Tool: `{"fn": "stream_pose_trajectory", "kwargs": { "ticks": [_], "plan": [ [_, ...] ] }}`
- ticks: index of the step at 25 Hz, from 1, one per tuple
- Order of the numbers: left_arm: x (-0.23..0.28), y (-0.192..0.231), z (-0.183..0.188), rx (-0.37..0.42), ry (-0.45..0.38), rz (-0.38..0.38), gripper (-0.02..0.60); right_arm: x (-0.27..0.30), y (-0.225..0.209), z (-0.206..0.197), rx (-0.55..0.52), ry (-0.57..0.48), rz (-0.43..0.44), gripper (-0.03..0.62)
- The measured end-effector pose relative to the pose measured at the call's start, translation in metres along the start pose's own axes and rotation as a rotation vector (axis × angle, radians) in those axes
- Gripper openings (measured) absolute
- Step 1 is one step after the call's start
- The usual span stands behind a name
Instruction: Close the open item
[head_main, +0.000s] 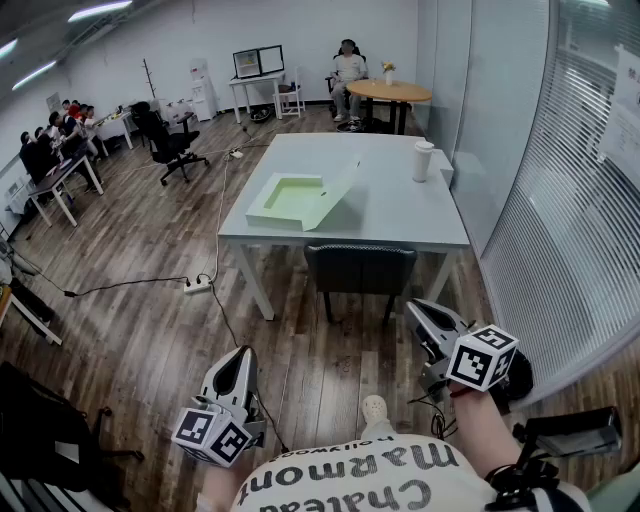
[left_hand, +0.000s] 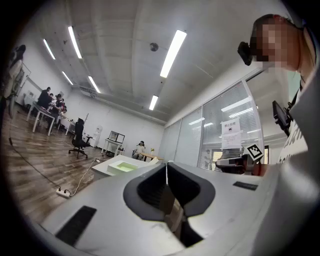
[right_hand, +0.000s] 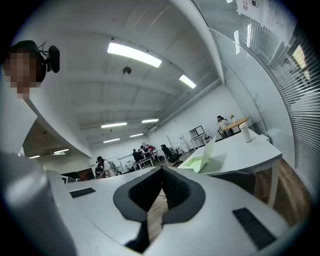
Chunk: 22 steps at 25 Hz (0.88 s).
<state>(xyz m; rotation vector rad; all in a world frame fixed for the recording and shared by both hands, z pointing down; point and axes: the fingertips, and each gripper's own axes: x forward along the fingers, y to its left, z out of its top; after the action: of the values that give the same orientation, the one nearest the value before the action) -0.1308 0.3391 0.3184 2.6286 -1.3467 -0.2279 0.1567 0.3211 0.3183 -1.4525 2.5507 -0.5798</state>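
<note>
A pale green flat box (head_main: 292, 197) lies open on the grey table (head_main: 400, 215), its lid (head_main: 338, 190) tilted up on the right side. It shows far off in the left gripper view (left_hand: 122, 166) and in the right gripper view (right_hand: 202, 159). Both grippers hang low over the wooden floor, well short of the table. My left gripper (head_main: 240, 354) has its jaws pressed together with nothing between them (left_hand: 166, 165). My right gripper (head_main: 416, 307) is shut and empty too (right_hand: 161, 170).
A dark chair (head_main: 360, 268) is tucked under the table's near edge. A white cup (head_main: 423, 160) stands at the table's far right. A power strip (head_main: 198, 286) and cable lie on the floor to the left. A glass wall with blinds (head_main: 570, 200) runs along the right.
</note>
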Motion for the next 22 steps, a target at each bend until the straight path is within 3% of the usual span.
{"fn": "stream_pose_trajectory", "kwargs": {
  "ticks": [14, 22],
  "plan": [
    [0.014, 0.01, -0.005, 0.021, 0.001, 0.021, 0.005, 0.018, -0.015, -0.001, 0.0, 0.006, 0.013, -0.005],
    [0.064, 0.031, 0.005, -0.034, -0.056, 0.074, -0.005, 0.053, -0.057, 0.037, 0.111, -0.074, 0.062, -0.005]
  ]
}}
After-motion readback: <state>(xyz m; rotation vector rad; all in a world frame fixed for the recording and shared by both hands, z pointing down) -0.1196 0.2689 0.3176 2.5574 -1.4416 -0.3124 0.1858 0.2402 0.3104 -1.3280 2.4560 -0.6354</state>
